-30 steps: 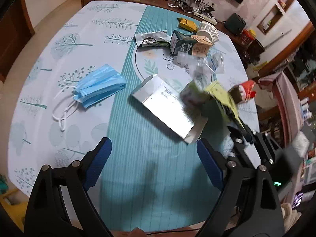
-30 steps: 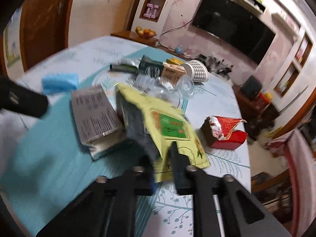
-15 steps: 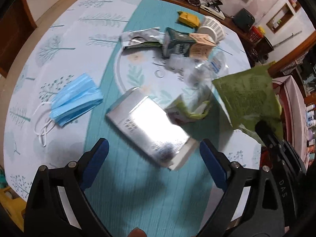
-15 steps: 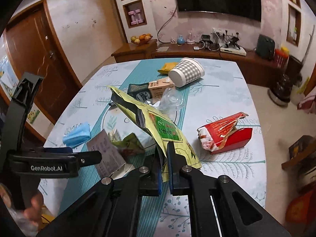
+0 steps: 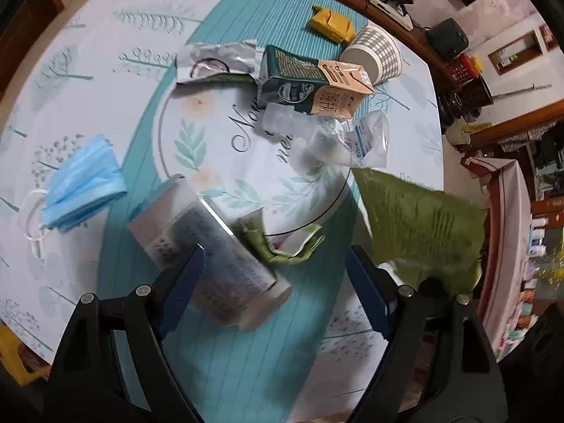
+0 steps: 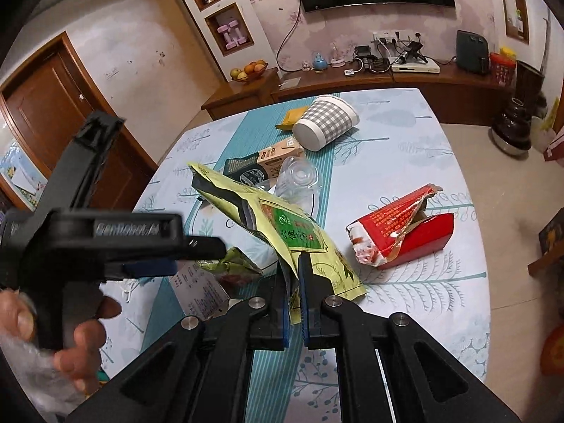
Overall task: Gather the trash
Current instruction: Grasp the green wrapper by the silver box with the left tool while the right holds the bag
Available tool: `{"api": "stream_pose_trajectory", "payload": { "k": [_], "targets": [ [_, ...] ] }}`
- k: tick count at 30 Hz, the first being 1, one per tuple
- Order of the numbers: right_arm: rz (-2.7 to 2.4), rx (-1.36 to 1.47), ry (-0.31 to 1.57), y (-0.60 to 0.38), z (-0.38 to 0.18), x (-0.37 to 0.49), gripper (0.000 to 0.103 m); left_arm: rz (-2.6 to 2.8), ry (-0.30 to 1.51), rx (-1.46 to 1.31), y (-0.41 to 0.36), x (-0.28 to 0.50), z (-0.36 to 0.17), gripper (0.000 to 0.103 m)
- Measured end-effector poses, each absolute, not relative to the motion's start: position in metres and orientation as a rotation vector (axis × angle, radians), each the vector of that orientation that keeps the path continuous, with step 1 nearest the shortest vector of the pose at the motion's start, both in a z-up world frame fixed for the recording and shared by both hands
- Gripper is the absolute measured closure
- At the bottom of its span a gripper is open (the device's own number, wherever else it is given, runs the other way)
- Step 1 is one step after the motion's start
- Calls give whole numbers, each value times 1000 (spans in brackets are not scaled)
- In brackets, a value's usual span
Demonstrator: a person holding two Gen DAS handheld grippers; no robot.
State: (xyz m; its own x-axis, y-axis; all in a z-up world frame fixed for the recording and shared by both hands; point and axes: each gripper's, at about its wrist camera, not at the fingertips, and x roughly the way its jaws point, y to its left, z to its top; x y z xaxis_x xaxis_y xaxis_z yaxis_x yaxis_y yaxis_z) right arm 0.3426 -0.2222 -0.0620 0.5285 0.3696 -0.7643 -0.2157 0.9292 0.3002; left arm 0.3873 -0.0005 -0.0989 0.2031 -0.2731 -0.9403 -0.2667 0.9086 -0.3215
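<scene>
Right gripper has the green tea pouch lifted; left gripper hangs wide open over the silver packet.

The right gripper (image 6: 295,275) is pressed together on the lower edge of the green tea pouch (image 6: 282,222), which rises off the table (image 6: 416,162) and slants away up-left. The left gripper (image 5: 273,278) is spread wide, pinching nothing, and just beyond its tips lies the silver foil packet (image 5: 208,250), long axis running diagonally from upper left to lower right across the opening, its lower end between the two fingers. Touching its right side is a crumpled green wrapper (image 5: 282,243). The left is plainly the nearer tool for both, by my reading. The blue face mask (image 5: 84,183) sits off left, the torn red packet (image 6: 398,232) right of the pouch.
</scene>
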Motion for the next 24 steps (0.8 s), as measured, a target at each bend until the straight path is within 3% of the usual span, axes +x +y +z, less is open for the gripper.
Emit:
{"api": "stream_pose_trajectory", "payload": {
  "k": [2, 4, 8, 16, 24],
  "targets": [
    [358, 177, 958, -222, -63, 343, 98, 3, 1400, -496, -1, 392, -104, 25],
    [361, 189, 961, -224, -65, 343, 98, 17, 1427, -514, -2, 397, -110, 36],
    [364, 194, 962, -226, -66, 345, 98, 41, 1467, -535, -4, 405, -123, 45],
    [362, 212, 962, -232, -68, 345, 98, 53, 1462, -518, -12, 411, -126, 72],
    [356, 232, 955, -232, -66, 338, 98, 39, 1447, -452, -26, 414, -120, 89]
  ]
}}
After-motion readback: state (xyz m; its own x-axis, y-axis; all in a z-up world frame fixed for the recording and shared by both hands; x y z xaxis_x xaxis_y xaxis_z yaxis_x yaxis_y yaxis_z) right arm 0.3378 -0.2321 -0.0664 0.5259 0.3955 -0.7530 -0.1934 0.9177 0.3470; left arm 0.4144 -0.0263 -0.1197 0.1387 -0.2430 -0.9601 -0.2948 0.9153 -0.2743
